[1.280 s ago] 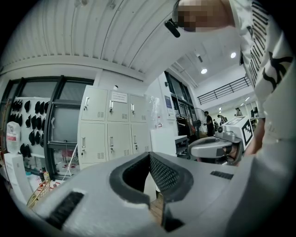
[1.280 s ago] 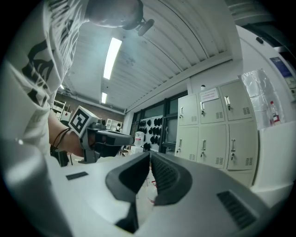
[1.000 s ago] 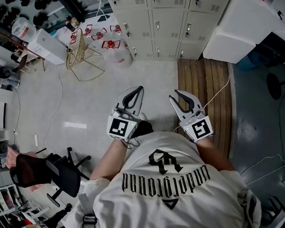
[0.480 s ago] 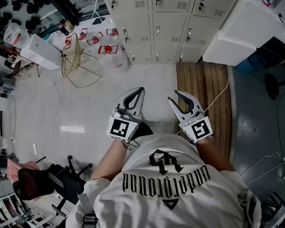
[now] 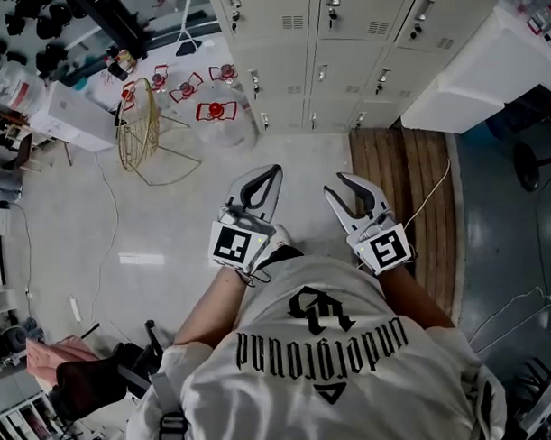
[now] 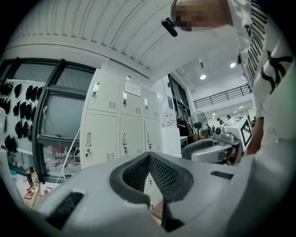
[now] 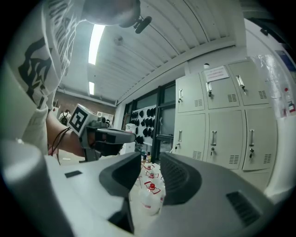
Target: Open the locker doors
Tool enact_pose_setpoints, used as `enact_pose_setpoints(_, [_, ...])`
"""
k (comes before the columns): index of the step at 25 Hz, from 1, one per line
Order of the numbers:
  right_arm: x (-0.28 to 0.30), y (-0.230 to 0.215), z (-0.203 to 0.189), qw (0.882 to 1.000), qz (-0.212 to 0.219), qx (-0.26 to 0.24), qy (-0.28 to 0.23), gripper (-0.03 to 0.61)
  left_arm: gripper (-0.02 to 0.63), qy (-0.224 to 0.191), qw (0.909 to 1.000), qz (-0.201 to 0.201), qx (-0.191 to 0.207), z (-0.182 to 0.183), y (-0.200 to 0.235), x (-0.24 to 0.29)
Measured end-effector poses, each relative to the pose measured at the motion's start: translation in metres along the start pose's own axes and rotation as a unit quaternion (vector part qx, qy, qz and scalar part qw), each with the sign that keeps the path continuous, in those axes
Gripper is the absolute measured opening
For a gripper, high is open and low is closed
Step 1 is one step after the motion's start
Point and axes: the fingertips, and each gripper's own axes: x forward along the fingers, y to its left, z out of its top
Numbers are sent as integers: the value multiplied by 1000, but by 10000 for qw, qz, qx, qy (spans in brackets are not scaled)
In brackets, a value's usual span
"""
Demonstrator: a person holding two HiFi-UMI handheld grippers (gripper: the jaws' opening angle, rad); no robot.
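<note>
- The lockers [image 5: 323, 41] stand well ahead of me against the far wall. Every door I can see is shut, so I judge I am on the approach with no door reached yet.
- The left tongs [image 5: 272, 172] are clenched tip to tip on nothing. The right tongs [image 5: 337, 183] are parted, have just been opening, and have nothing between them.
- To do this well, I would release the left tongs before arriving, so that either side can take a handle.
- The door handles [image 5: 323, 72] are small upright pulls at one edge of each door. I would bring the tongs in level, straddle one pull squarely, pinch it, then draw back along the door's arc, not straight out.
- From the right gripper view the locker fronts [image 7: 226, 125] fill the right side, so that hand looks best placed for the first door.
- The wooden boards [image 5: 405, 192] on the floor run up to the right-hand lockers. Their left edge may be a lip underfoot.
- A cable [image 5: 428, 196] lies across those boards and could snag a foot.
- The big white cabinet [image 5: 469, 72] sits just beside the rightmost lockers, so a door there may have little swing room.
- On the left, water bottles [image 5: 216, 113] and a gold wire stand [image 5: 137, 125] crowd the floor near the lower left doors.
- The bare floor straight ahead gives the freest lane, so the middle doors are the easiest start.
</note>
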Motion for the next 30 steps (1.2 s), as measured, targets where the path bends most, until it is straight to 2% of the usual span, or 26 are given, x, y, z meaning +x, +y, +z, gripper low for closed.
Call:
enact_pose_setpoints(10, [102, -1, 5, 9997, -239, -3, 37, 137, 6, -32, 9994, -346, 6, -11, 97, 9])
enact_pose_setpoints(18, [131, -24, 1, 9994, -315, 19, 119, 137, 6, 23, 9991, -385, -180, -13, 129, 36])
enact_pose_setpoints(22, [144, -50, -4, 9994, -317, 76, 104, 137, 6, -27, 9991, -416, 10, -17, 139, 58])
enact_pose_setpoints(25, [155, -78, -6, 9995, -307, 87, 37, 137, 8, 17, 9995, -299, -48, -16, 147, 80])
enact_pose_setpoints(28, [166, -115, -9, 9996, -286, 59, -22, 137, 8, 34, 9997, -227, 91, -19, 155, 106])
enact_pose_setpoints(30, [174, -149, -10, 9994, -300, 10, -150, 137, 6, 60, 9999, -114, 8, -17, 162, 128])
